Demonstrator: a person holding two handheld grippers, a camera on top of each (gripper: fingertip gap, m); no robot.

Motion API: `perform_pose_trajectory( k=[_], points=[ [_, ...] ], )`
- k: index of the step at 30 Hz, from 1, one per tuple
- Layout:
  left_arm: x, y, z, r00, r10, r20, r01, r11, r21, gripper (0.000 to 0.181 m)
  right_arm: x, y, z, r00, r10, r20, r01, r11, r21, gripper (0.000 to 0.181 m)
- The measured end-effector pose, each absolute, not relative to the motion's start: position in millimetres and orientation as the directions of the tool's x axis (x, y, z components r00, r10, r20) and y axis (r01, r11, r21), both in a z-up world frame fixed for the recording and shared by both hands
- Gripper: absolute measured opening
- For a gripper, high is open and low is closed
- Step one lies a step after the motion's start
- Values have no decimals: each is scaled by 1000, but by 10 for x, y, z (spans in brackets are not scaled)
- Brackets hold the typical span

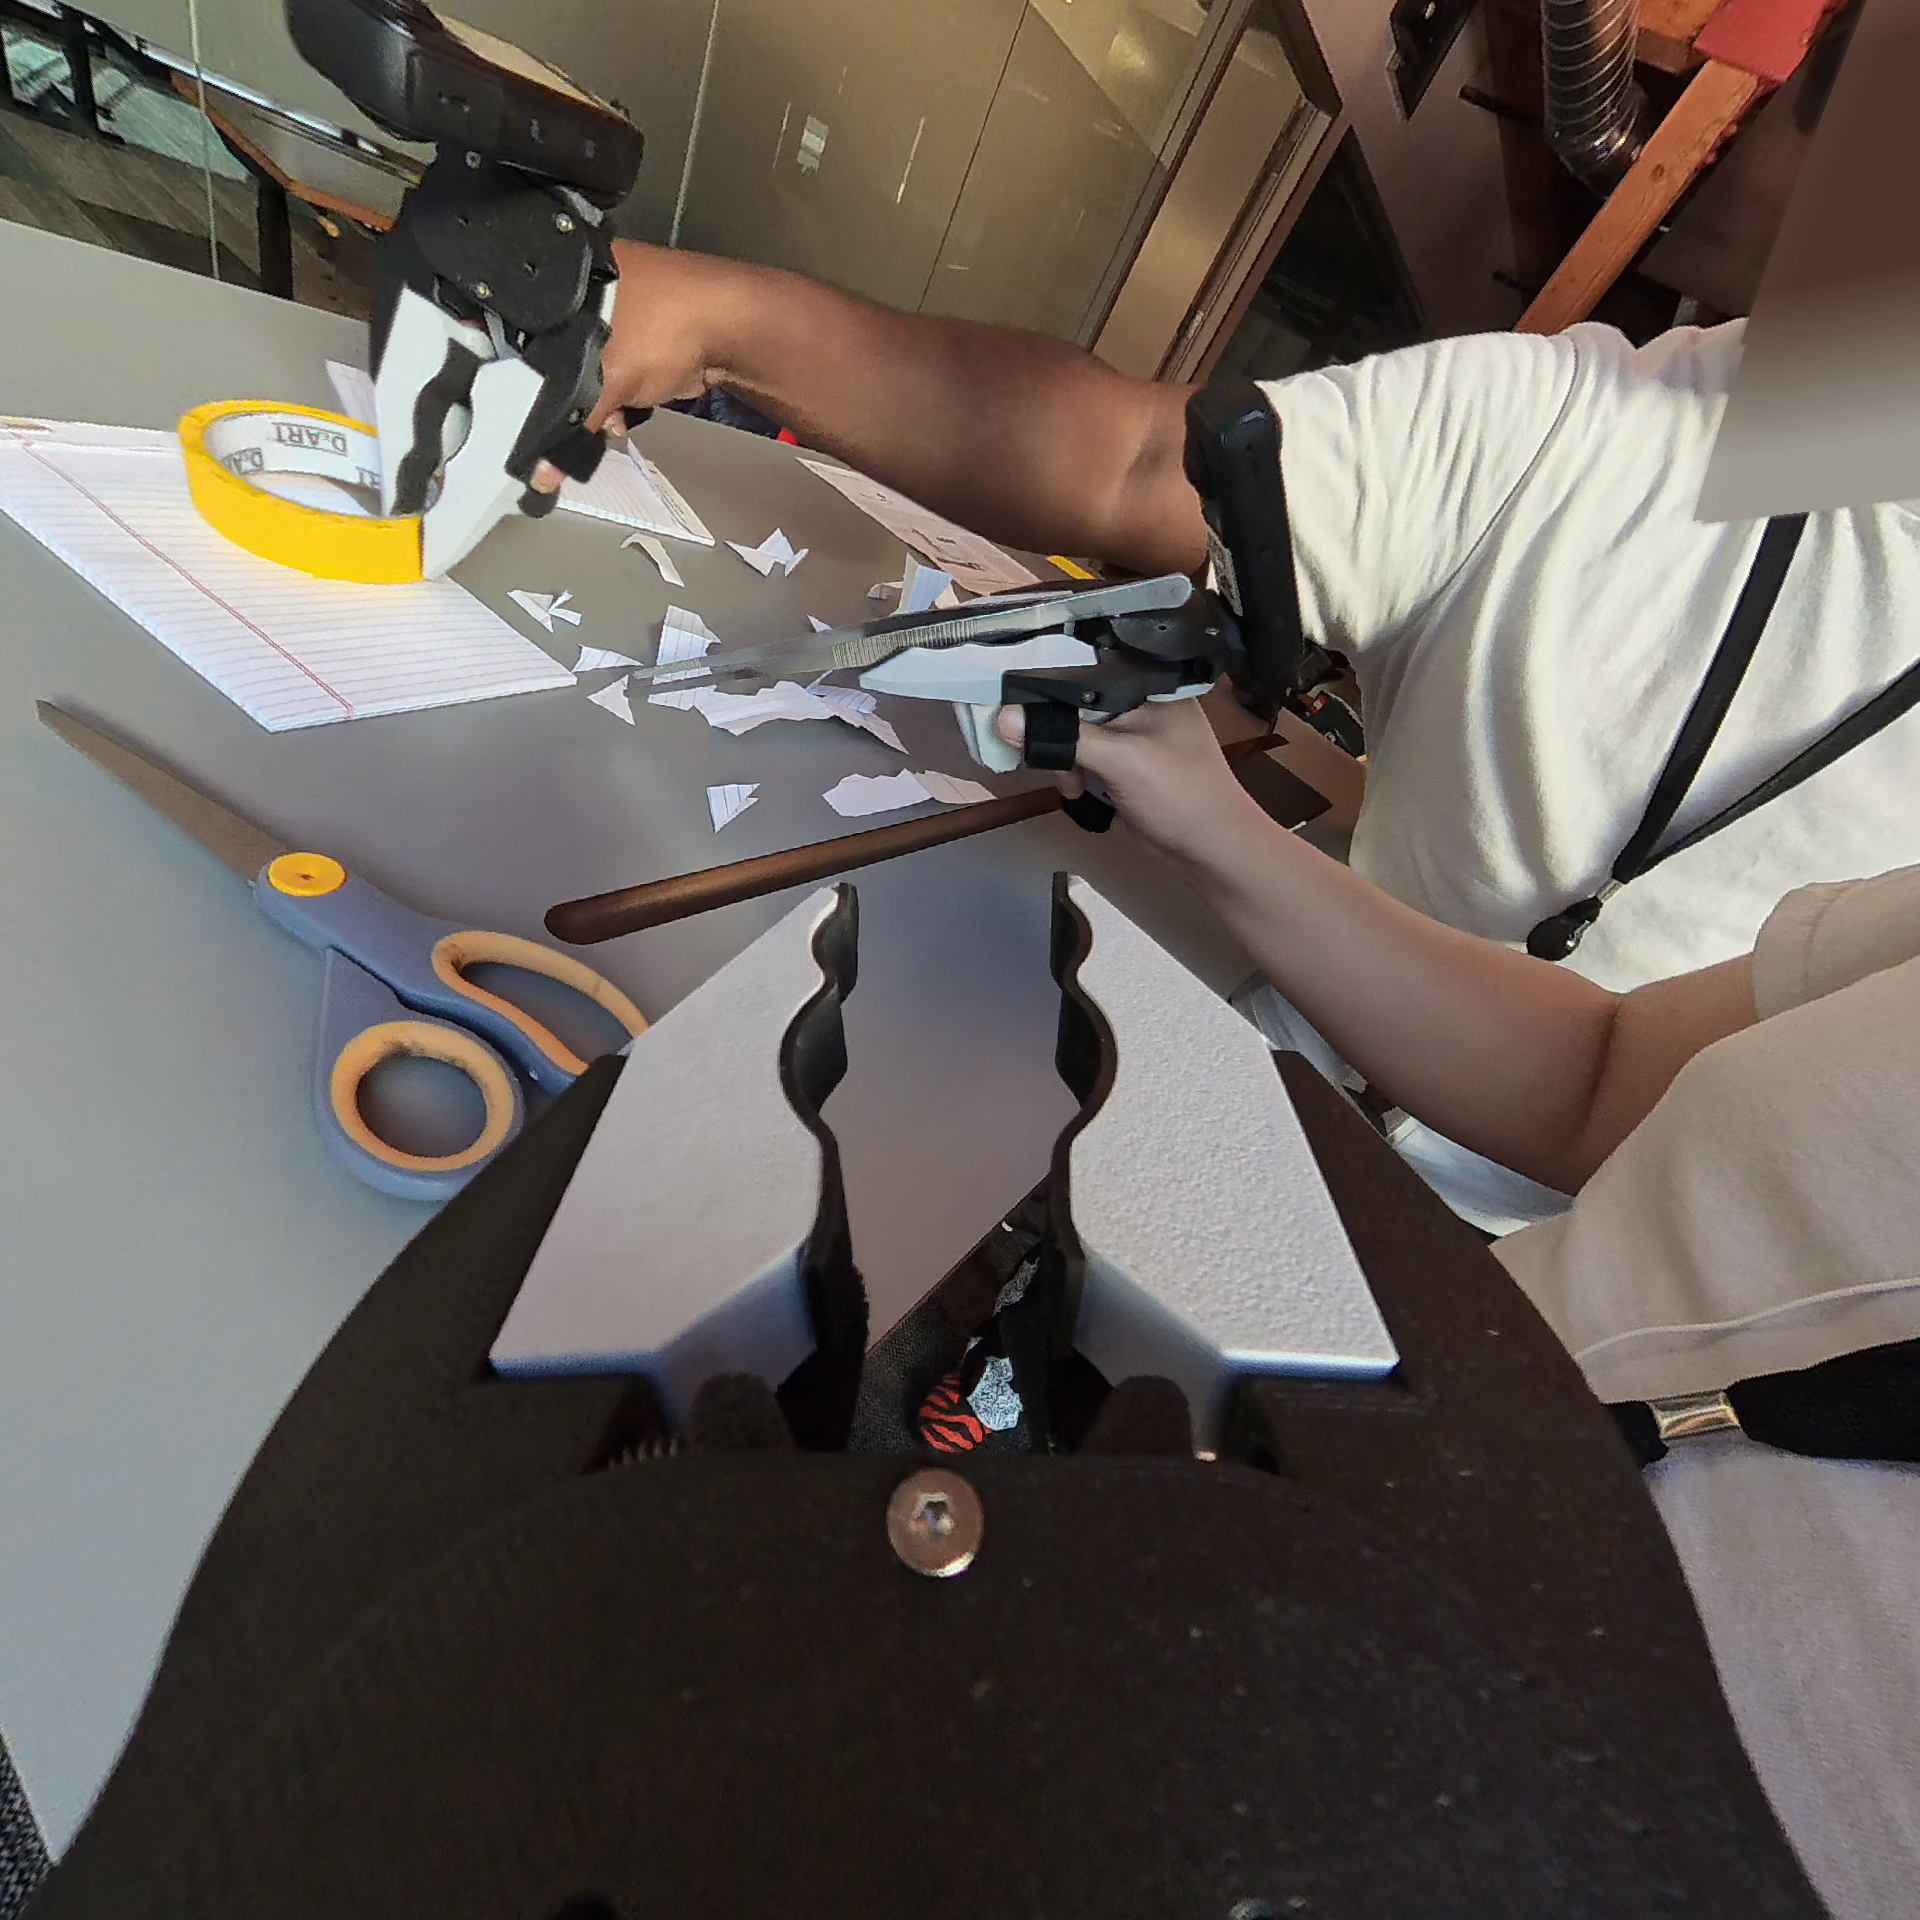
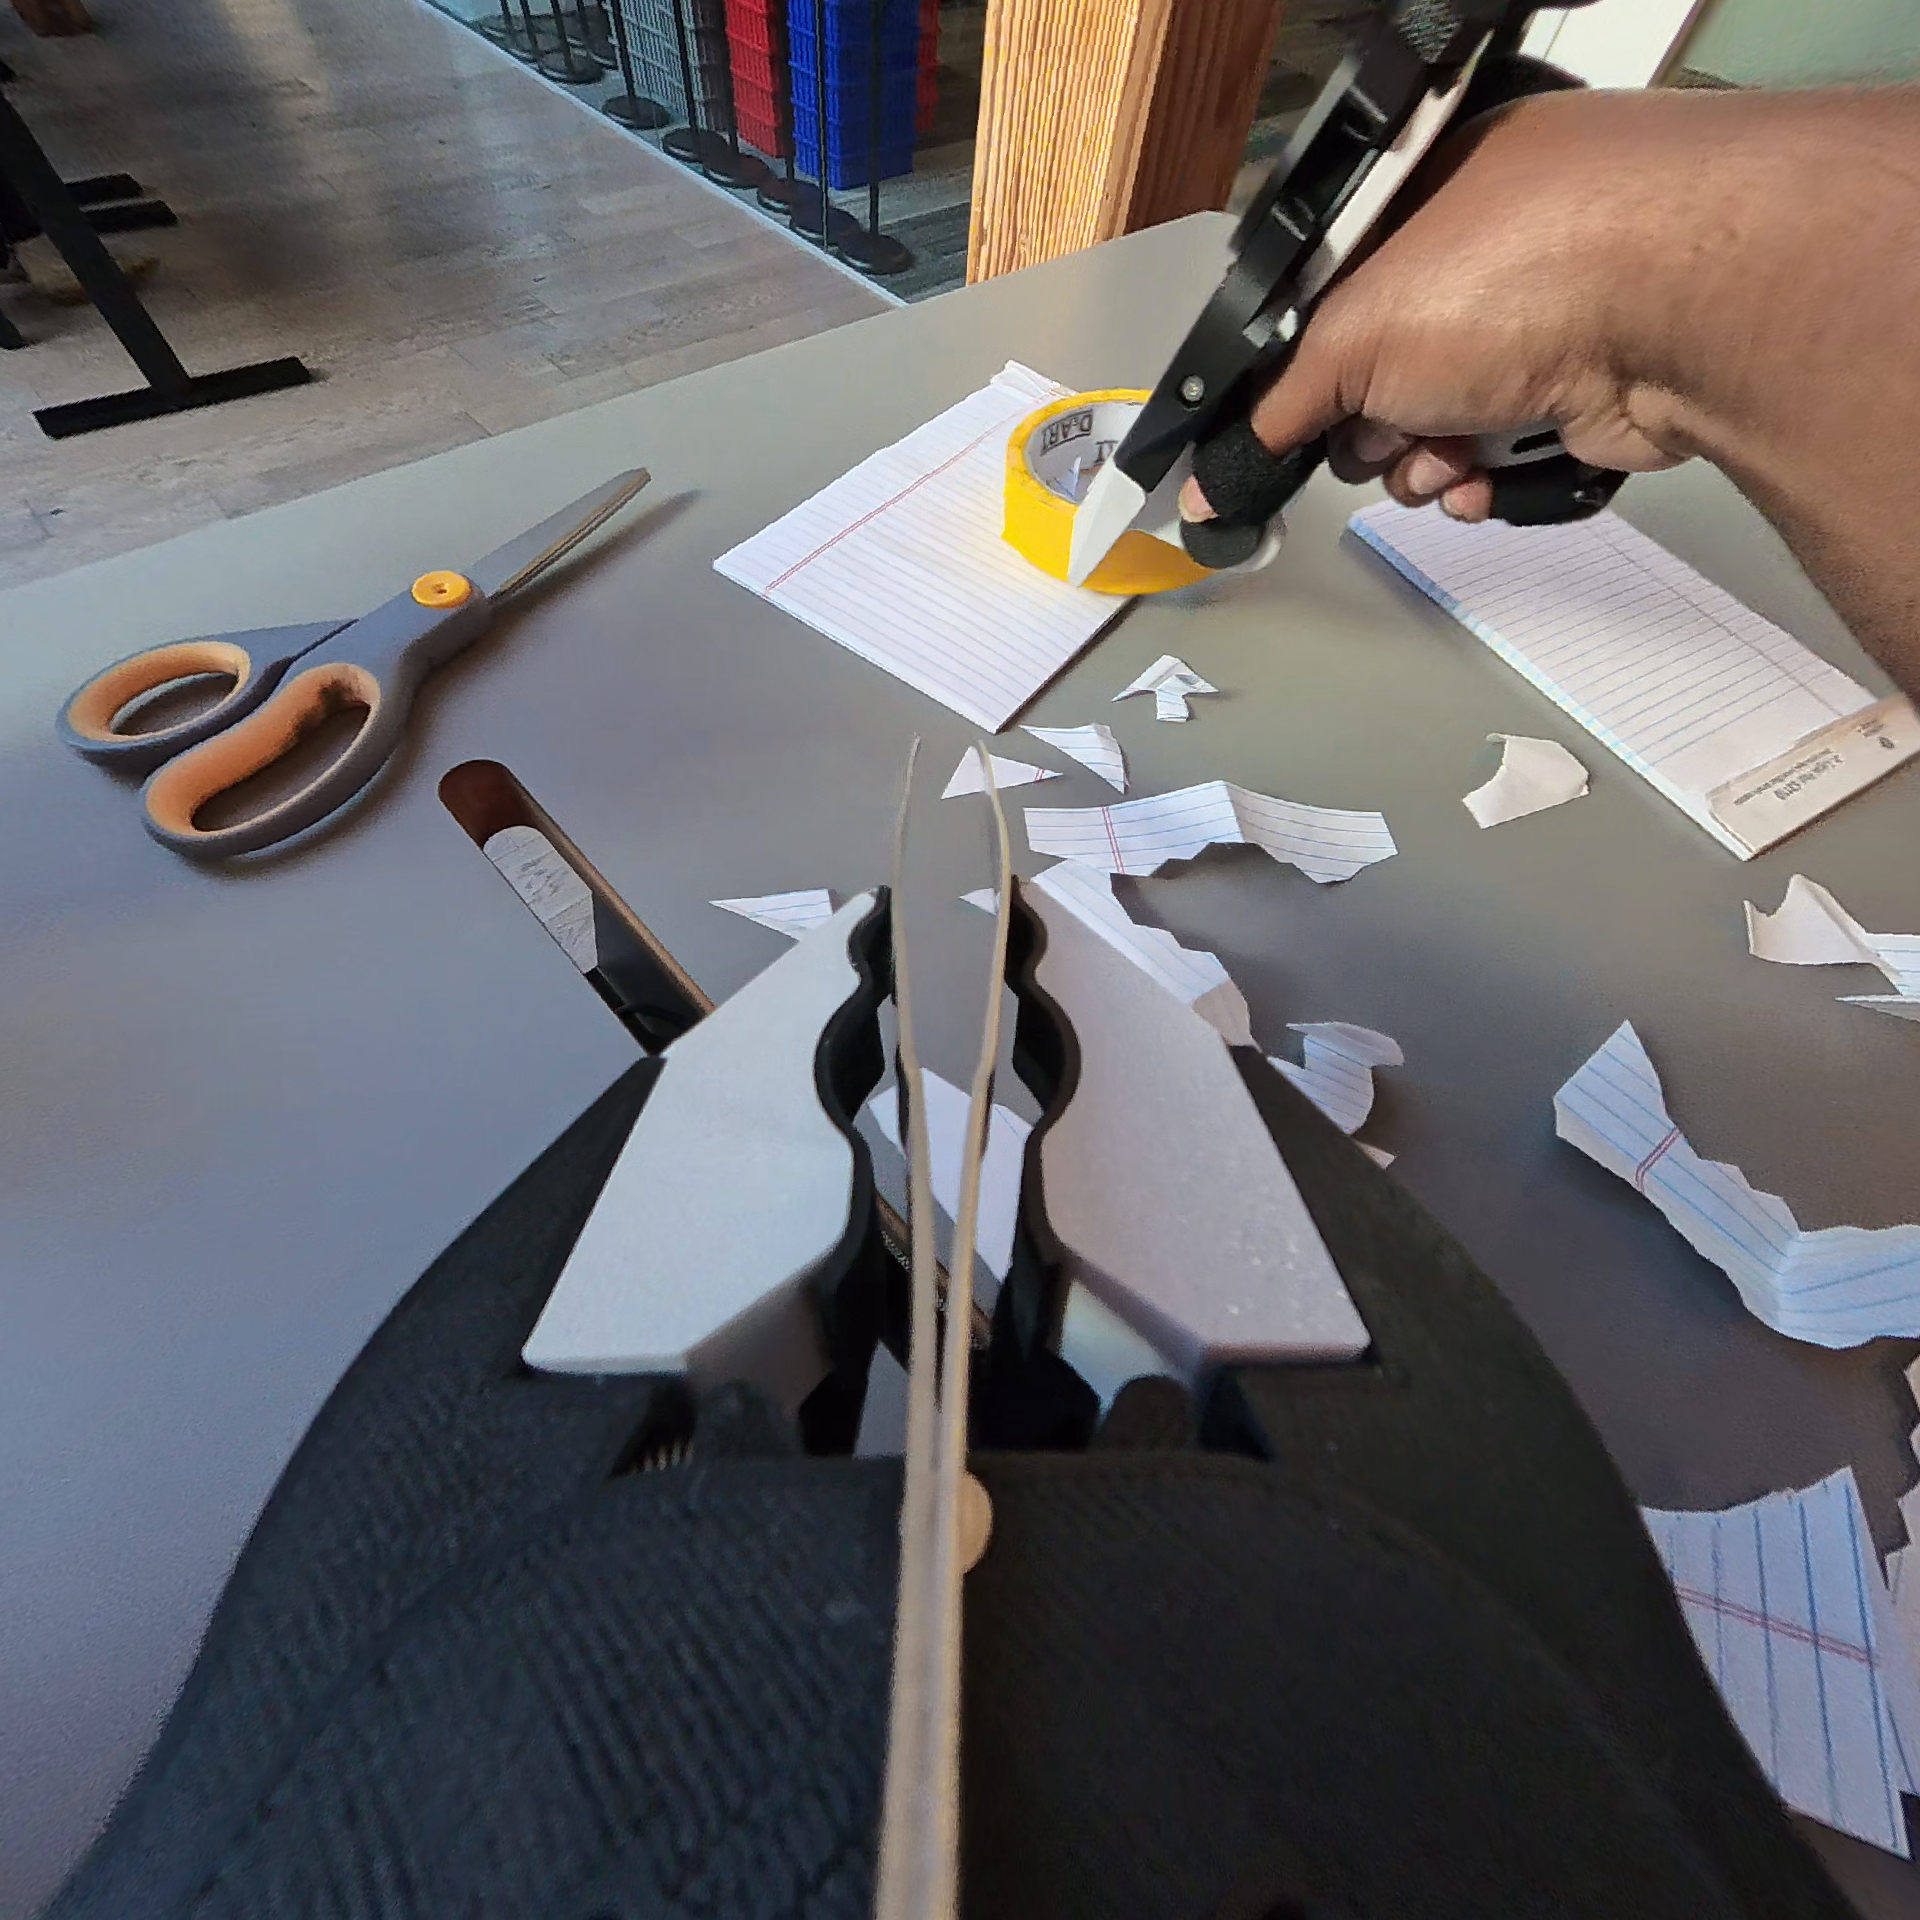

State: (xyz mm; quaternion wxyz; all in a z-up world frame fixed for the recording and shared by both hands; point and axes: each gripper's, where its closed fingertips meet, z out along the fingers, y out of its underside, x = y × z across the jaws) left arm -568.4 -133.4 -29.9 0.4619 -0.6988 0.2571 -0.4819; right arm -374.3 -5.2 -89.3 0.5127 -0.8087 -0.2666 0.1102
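Our right tool point(image 2: 951, 904) grips metal tweezers point(image 2: 951, 1039) above paper scraps point(image 2: 1205, 826).
Our left tool point(image 1: 951, 914) hangs open and empty over the grey surface point(image 1: 156, 1039), near scissors point(image 1: 416, 1039).

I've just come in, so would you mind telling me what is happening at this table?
The right gripper is shut on long metal tweezers, held above torn scraps of lined paper on the grey table. The left gripper is open and empty, near the grey-and-orange scissors. A second person's gripper grips a yellow tape roll standing on a lined pad.
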Motion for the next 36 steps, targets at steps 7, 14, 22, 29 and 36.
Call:
perform_pose_trajectory(
  k=[7, 14, 22, 29, 36],
  points=[
    [-5697, -1332, -295, 411, -802, 434, 88, -439, -894, 35, -3696, 13, -966, 829, 553, 89, 323, -341, -883, 20],
    [-5659, -1352, -337, 405, -797, 448, 86, -455, -887, 35, -3649, 110, -997, 822, 563, 92, 330, -338, -881, 20],
    [-5651, -1352, -295, 406, -801, 439, 78, -448, -890, 35, -3577, 99, -1142, 814, 579, 44, 336, -408, -849, 11],
    [-5612, -1360, -288, 401, -807, 433, 65, -446, -892, 35, -3641, 12, -1247, 791, 605, 95, 395, -385, -834, 0],
    [-5583, -1380, -321, 392, -807, 441, 63, -455, -888, 35, -3681, -10, -1233, 807, 580, -112, 207, -456, -866, 3]
  ],
)
